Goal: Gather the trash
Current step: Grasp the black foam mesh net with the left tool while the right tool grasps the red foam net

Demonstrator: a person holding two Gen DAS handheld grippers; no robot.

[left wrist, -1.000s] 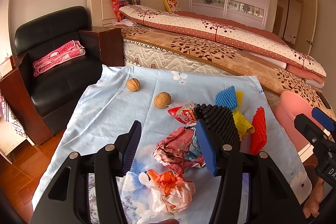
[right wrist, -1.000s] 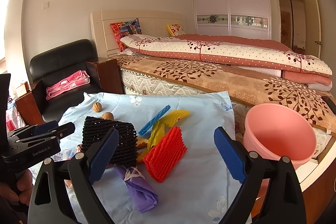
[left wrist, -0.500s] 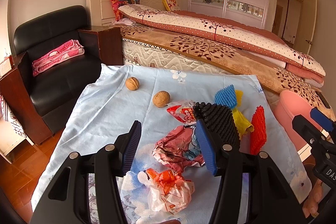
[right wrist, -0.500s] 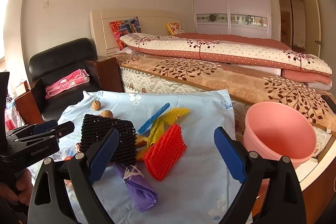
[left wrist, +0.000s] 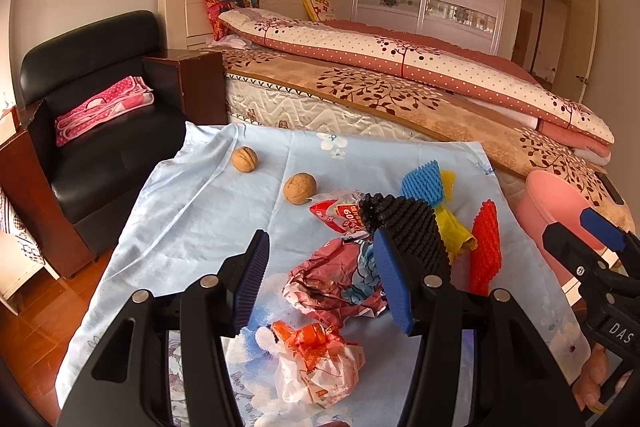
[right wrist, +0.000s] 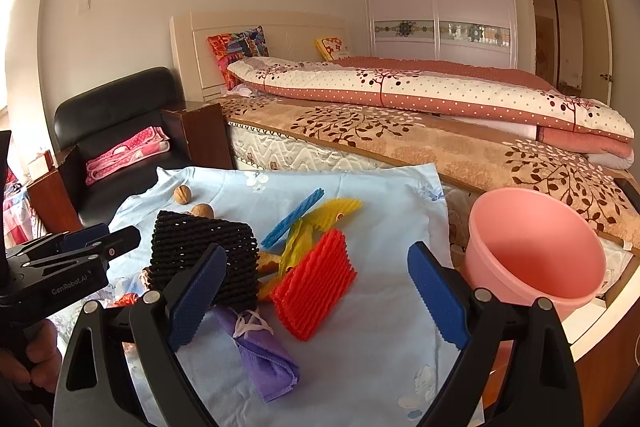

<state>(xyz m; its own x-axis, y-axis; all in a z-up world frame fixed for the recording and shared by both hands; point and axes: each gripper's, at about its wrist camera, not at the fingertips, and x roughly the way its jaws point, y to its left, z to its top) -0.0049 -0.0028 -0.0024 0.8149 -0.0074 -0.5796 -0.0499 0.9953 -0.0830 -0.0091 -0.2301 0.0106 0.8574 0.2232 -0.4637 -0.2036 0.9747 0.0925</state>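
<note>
Trash lies on a light blue cloth point(left wrist: 192, 227): a crumpled pink wrapper point(left wrist: 328, 283), an orange-and-white plastic bag point(left wrist: 316, 363), a red-white wrapper point(left wrist: 336, 211), black foam net point(left wrist: 404, 223) point(right wrist: 200, 243), red foam net point(right wrist: 316, 283) point(left wrist: 486, 247), blue net point(right wrist: 294, 223), yellow net point(right wrist: 320, 215), a purple cloth roll point(right wrist: 260, 351). My left gripper point(left wrist: 324, 283) is open above the pink wrapper. My right gripper point(right wrist: 316, 303) is open over the red net. A pink bucket point(right wrist: 532, 251) stands at the right.
Two walnuts point(left wrist: 245, 159) point(left wrist: 299, 188) lie at the far side of the cloth. A bed point(left wrist: 380, 83) runs along the back. A black armchair point(left wrist: 92, 131) with a pink towel and a wooden nightstand point(left wrist: 196, 87) stand at the left.
Both grippers have barely moved; the views have shifted slightly. Both stay open and empty.
</note>
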